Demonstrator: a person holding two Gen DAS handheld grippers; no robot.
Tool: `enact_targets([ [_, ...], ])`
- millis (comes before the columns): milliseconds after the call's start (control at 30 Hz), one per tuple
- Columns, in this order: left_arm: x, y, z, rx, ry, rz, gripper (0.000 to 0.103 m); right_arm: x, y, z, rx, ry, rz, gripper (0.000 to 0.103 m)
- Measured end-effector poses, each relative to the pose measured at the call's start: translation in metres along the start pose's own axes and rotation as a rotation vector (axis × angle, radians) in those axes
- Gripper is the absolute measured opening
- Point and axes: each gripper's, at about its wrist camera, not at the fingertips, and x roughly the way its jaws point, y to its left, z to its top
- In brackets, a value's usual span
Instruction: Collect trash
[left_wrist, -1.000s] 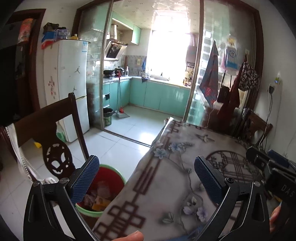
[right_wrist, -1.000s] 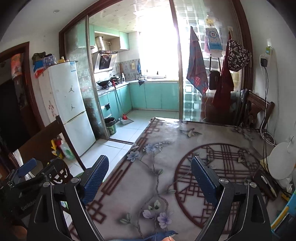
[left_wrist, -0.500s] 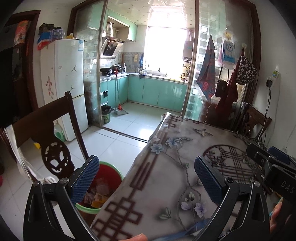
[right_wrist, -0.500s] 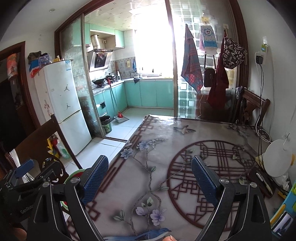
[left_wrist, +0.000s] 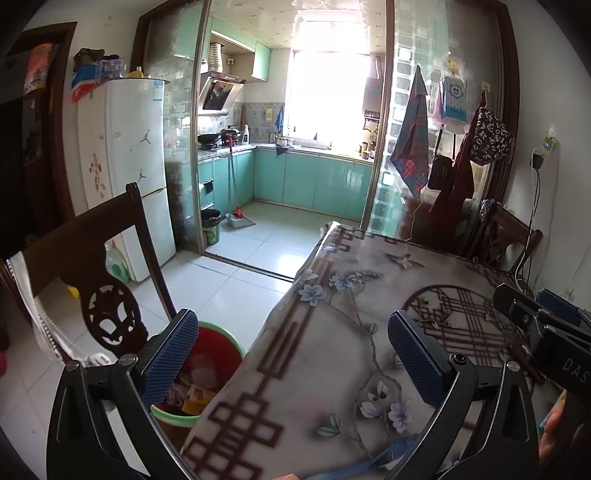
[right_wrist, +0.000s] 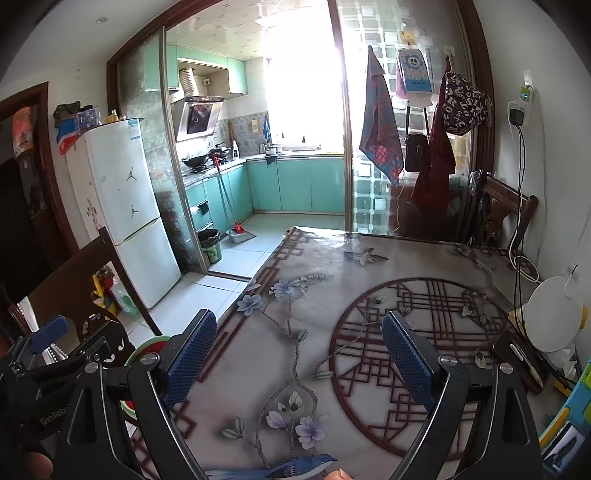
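Patterned tabletop and tiled floor, with what rests on each

The tabletop (right_wrist: 295, 295) wears a glossy grey cloth printed with flowers, birds and a round maroon lattice; along its right edge lie a dark flat case (right_wrist: 521, 363), a white round object (right_wrist: 554, 319) and a white cable (right_wrist: 524, 266), with colourful printed items (right_wrist: 569, 424) at the near right corner. On the pale tiled floor (left_wrist: 229, 295), just beside the tabletop's left edge, stands a red bucket with a green rim (left_wrist: 207, 373) holding wrappers and scraps; a dark wooden chair (left_wrist: 92, 266) stands next to it, and a white fridge (left_wrist: 129, 177) further back
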Motion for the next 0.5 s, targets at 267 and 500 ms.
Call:
enact_targets([
  [267,0.0007,-0.0005,-0.001,-0.003,0.002,-0.002,0.103,0.0042,-0.0013,-0.0001,0.002,0.008,0.004,0.092],
  [500,0.0052,-0.0006,-0.0012,0.005,0.008,-0.013,0.103,0.0071,-0.0024,-0.0002,0.0,0.007,-0.004,0.092],
])
